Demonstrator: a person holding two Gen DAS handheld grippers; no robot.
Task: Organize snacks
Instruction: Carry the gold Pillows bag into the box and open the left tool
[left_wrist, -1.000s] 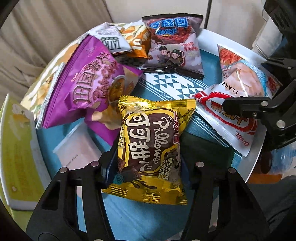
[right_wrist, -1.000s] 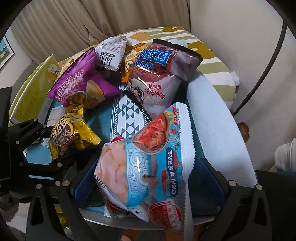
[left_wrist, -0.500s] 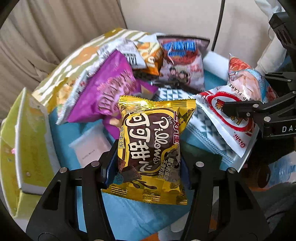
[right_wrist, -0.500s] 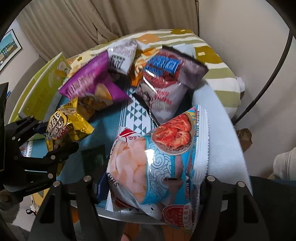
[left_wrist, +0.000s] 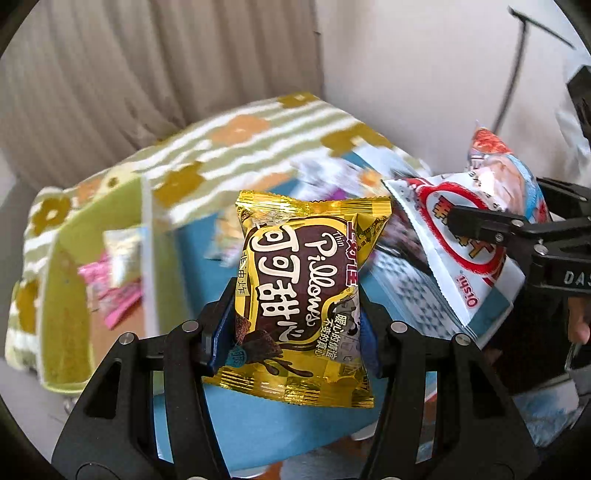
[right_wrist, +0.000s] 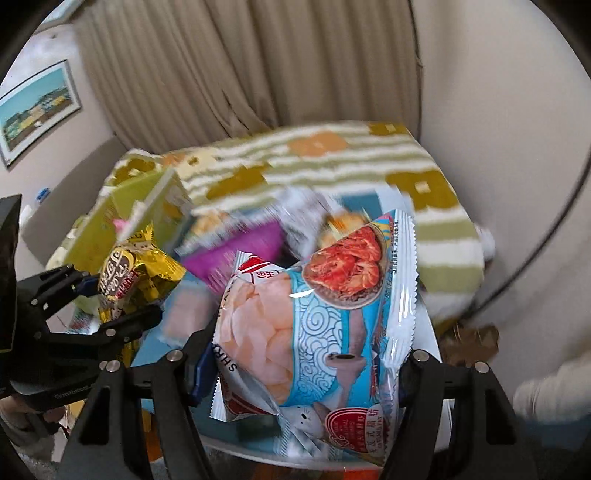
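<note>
The left gripper (left_wrist: 297, 325) has its jaws pressed against both sides of the gold cocoa pillow packet (left_wrist: 306, 291), which stands upright between the blue-padded fingers (left_wrist: 218, 332), its crimped top edge well above the fingertips and its bottom edge hanging below them. The right gripper (right_wrist: 299, 362) clamps the blue shrimp chip bag (right_wrist: 314, 325) the same way, with the bag filling the gap between the jaws and rising above them, tilted a little to the right.

Both packets are held above the blue tablecloth (left_wrist: 258, 428). Behind the gold packet on that cloth lies a blurred heap of other snack bags, a purple bag (right_wrist: 240, 247) among them. Left of the cloth stands a green box (left_wrist: 70, 295) with pink wrappers (left_wrist: 110, 291) inside. Beyond the cloth is a green-and-white flowered cushion (right_wrist: 332, 158), then beige curtains (right_wrist: 240, 74). In the left wrist view the shrimp bag sits to the right of the gold packet.
</note>
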